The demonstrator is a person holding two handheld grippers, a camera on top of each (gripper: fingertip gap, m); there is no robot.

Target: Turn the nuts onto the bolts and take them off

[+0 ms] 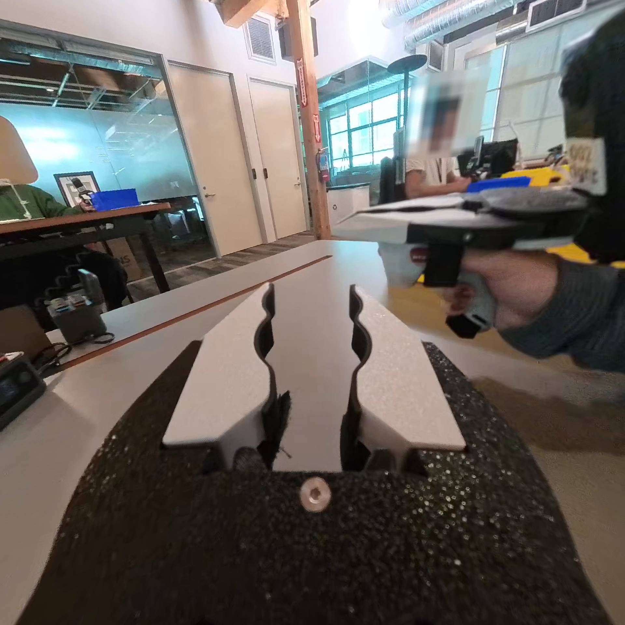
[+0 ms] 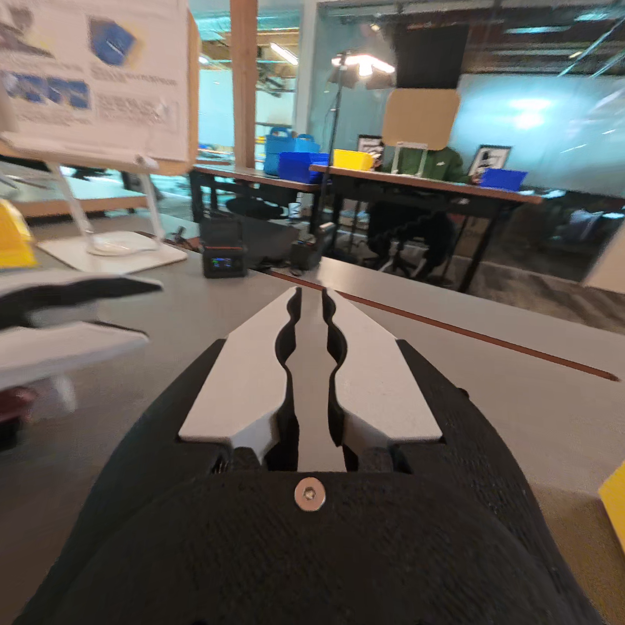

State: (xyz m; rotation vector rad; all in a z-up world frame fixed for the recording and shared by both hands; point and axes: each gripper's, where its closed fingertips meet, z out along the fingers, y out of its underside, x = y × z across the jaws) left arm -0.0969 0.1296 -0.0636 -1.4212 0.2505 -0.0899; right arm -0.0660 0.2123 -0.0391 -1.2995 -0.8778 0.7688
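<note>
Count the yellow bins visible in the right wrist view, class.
3: one yellow bin at the left edge of the near table, one at its right edge, one on the far table. Others may lie outside the frame.

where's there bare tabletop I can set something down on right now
Bare table lies ahead of the right gripper, up to the brown seam. Also ahead of the left gripper. Crowded: far left by the sign stand, the black device and the yellow bin.
</note>
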